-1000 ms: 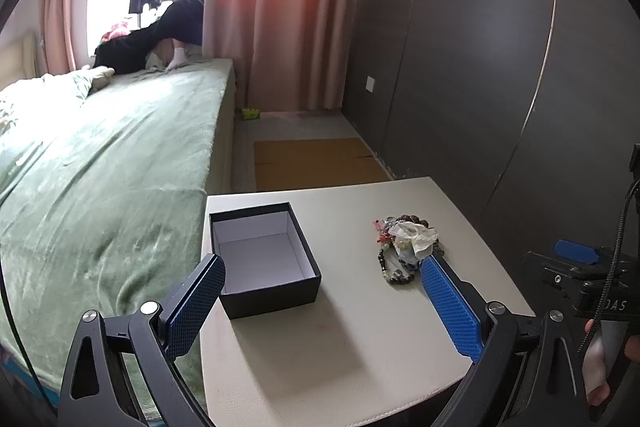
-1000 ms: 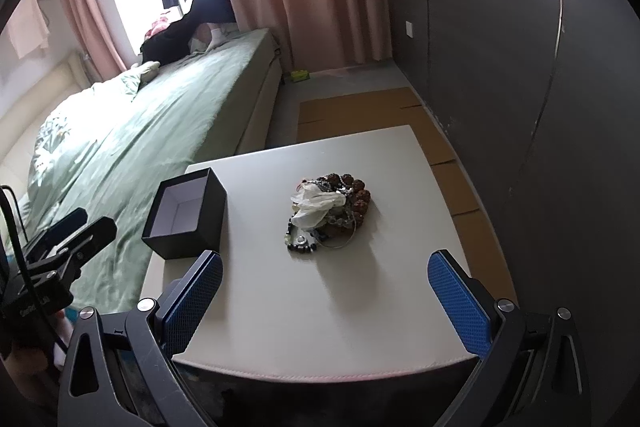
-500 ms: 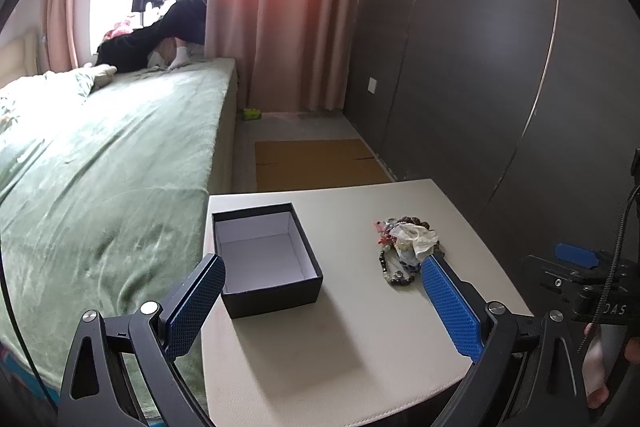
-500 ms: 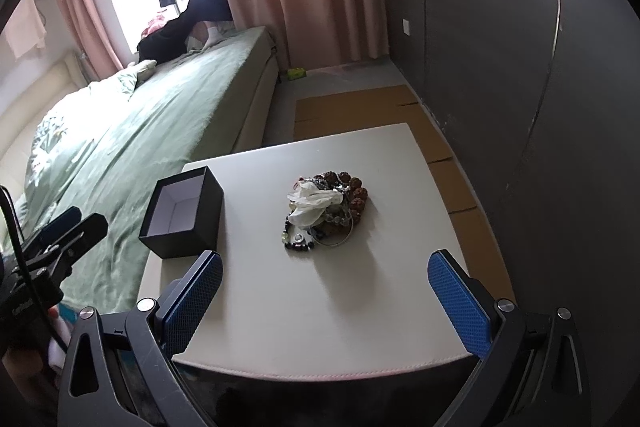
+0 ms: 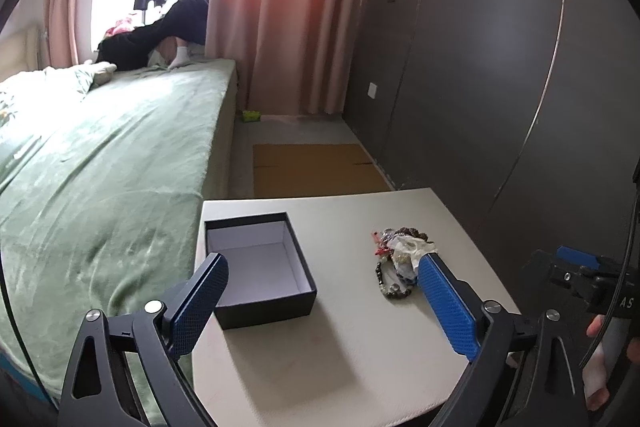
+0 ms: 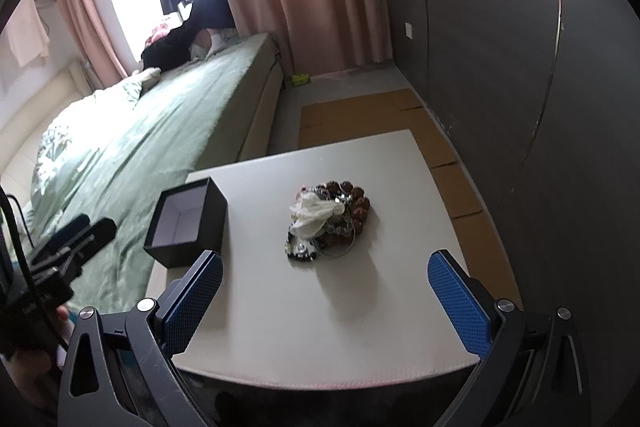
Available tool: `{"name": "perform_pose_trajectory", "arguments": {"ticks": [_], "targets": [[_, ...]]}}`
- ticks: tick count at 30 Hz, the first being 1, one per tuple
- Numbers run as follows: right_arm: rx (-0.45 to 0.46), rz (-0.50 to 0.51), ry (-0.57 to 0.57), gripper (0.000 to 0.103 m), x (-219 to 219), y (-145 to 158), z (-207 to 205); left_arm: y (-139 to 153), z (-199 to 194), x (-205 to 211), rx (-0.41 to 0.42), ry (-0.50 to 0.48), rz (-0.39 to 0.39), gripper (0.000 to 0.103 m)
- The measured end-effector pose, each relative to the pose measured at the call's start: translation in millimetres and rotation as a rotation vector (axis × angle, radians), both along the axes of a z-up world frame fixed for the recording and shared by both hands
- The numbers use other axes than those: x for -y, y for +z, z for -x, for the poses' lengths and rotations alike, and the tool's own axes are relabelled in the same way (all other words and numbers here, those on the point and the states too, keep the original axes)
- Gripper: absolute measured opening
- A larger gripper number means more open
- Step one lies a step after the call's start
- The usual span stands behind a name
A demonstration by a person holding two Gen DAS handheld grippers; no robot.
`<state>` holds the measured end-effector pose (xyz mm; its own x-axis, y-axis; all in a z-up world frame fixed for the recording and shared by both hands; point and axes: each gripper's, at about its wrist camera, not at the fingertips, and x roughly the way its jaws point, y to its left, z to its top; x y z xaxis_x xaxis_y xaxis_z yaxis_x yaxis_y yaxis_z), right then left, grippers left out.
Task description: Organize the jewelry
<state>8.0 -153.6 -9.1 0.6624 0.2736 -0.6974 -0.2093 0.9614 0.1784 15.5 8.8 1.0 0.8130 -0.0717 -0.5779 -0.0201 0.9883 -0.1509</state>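
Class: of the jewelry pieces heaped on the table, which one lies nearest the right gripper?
The dark small-beaded strand at the heap's near edge; the big reddish-brown bead bracelet lies on the far side.

— Where do we look from? Our left wrist view sits low at the pale square table's [image 5: 360, 367] near edge, facing the open black cardboard box [image 5: 260, 267].

— Our right wrist view looks from higher, sharing that table [image 6: 360, 327], box [image 6: 188, 223] and tangled beaded jewelry heap [image 6: 332, 219].
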Motion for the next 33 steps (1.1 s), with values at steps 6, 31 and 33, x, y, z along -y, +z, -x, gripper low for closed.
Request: {"name": "perform_pose_trajectory", "arguments": {"ticks": [6, 31, 33], "targets": [[-0.006, -0.048, -0.047, 0.103, 17.3, 0.7, -14.7, -6.3, -19.6, 4.5, -0.014, -0.016, 0.034, 0.085], [-0.139, -0.235, -0.251, 0.103, 65.9, -31.0, -81.3, -65.7, -104.1, 88.7, -0.167, -0.234, 0.125, 0.055], [-0.154, -0.243, -0.262, 0.103, 67.2, -36.6, -85.4, -71.2, -112.4, 94.0, -0.174, -0.240, 0.119, 0.055]]}}
